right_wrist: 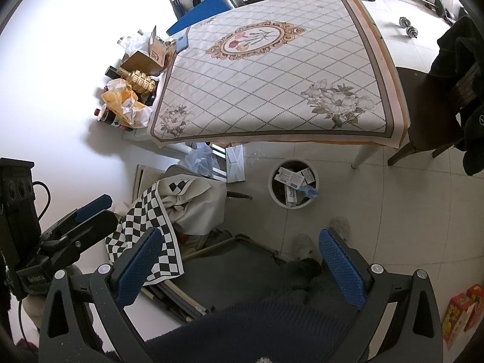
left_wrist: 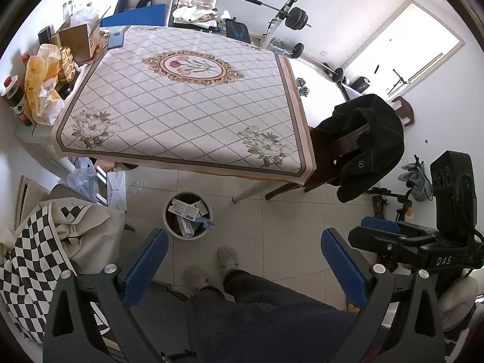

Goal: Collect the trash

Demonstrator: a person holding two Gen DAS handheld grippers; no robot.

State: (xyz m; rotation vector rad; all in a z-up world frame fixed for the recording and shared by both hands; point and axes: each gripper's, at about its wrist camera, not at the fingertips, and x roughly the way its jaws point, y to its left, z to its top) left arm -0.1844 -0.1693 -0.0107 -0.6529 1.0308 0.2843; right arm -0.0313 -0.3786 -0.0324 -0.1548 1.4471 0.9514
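- The left claw (left_wrist: 244, 267) is held high above the floor, its blue-padded fingers (left_wrist: 146, 264) spread wide with nothing between them.
- The right claw (right_wrist: 242, 267) is likewise spread wide and empty, its blue pads (right_wrist: 341, 272) framing the person's dark-trousered legs (right_wrist: 266, 317).
- Each claw shows in the other's camera: the right one at the right edge of the left wrist view, the left one at the left edge of the right wrist view, both raised beside each other.
- The trash (left_wrist: 187, 211) lies in a round white bin (left_wrist: 167, 220) on the tiled floor: several white printed cartons, one longer box standing on end, and a blue crumpled piece at the rim.
- The bin stands just in front of the near edge of the table (left_wrist: 187, 106), close to one white table leg (left_wrist: 245, 193).
- The table carries a quilt-patterned cloth with a floral medallion in the middle and flower sprays at the near corners; a blue flat item (left_wrist: 115, 40) lies at its far left corner.
- The person's two grey slippers (left_wrist: 228, 257) rest on the floor near the bin.
- A chequered black-and-white cloth (left_wrist: 33, 242) is draped over a chair to the left of the bin.
- A dark garment (left_wrist: 372, 142) hangs over a wooden chair at the table's right side.
- Bottles, a yellow bag (left_wrist: 40, 87) and a cardboard box (left_wrist: 78, 40) crowd a ledge left of the table.
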